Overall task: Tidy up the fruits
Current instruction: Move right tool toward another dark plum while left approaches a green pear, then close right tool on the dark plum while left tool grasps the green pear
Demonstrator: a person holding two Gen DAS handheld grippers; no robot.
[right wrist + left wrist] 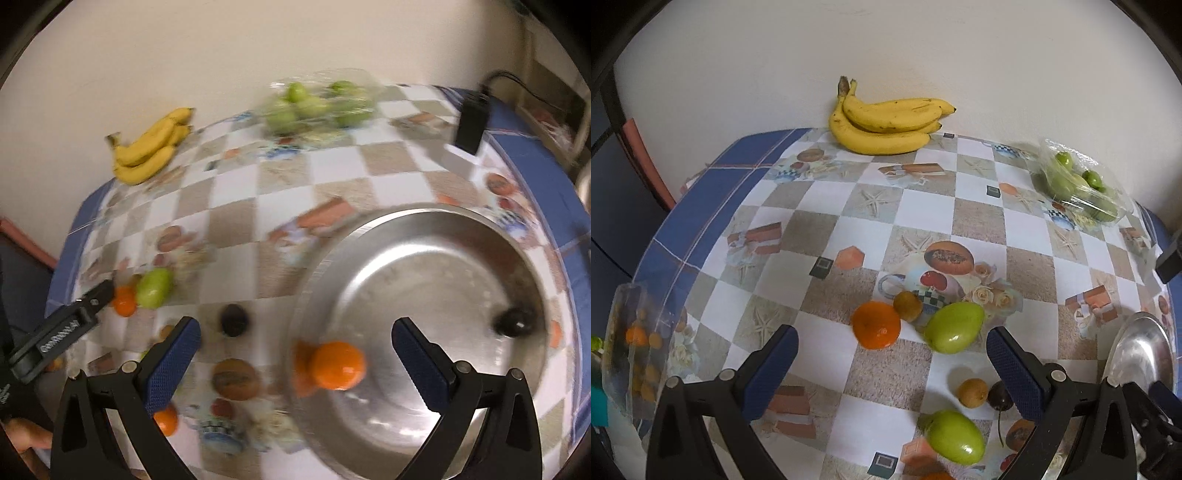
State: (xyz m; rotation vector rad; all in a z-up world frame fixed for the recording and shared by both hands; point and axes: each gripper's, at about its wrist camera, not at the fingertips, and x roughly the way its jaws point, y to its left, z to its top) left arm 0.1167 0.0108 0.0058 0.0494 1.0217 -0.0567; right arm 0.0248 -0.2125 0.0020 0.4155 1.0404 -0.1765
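Table (820, 206): checked cloth printed with fruit, starfish; no legible brand.
Steel bowl (424, 266): holds an orange (338, 365) at 7 o'clock, a dark fruit (513, 323) at 3.
Bananas (886, 122): 12 o'clock, against the wall.
Right gripper (295, 354): jaws wide apart, empty.
Left gripper (890, 354): jaws apart, empty; lettering on it blurred.

place: home dining table | evidence: printed tablecloth (979, 218), bananas (886, 122), steel bowl (424, 295)

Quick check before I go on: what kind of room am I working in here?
Most likely a home kitchen or dining corner: a table against a plain wall, covered by a printed checked tablecloth, with loose bananas, a bag of green fruit and a steel bowl.
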